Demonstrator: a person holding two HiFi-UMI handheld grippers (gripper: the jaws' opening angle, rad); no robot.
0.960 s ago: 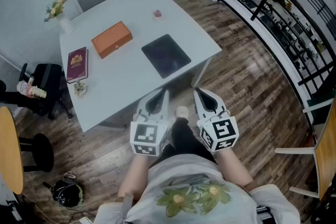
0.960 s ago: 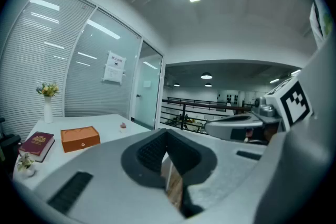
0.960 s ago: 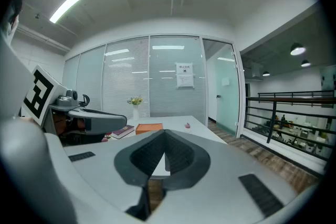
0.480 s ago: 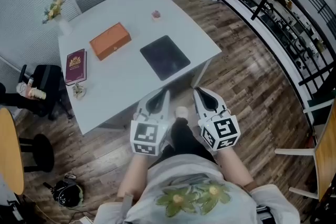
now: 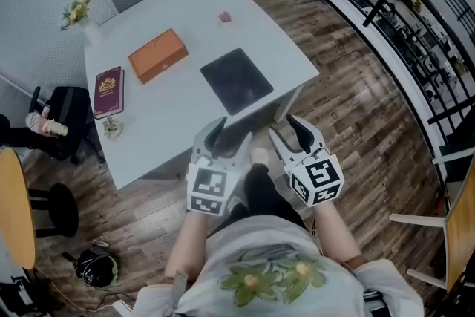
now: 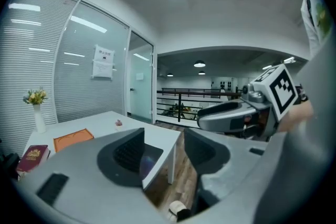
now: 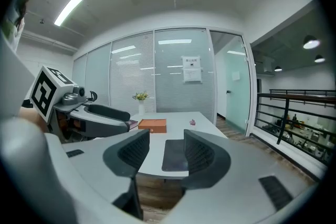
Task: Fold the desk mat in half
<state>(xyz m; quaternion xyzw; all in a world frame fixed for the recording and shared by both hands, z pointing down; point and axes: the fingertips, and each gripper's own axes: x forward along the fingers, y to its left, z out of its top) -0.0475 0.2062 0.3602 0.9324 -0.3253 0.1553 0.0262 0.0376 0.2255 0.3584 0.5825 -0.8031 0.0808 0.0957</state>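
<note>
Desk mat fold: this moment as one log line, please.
phase: before contact | desk mat: flat on table, untouched | left gripper: jaws just opened, empty | right gripper: jaws just opened, empty

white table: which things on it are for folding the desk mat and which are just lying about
For the job: dark flat rectangular desk mat
Lying about: orange rectangular box; maroon hardcover book; white vase of yellow flowers; small pink object
</note>
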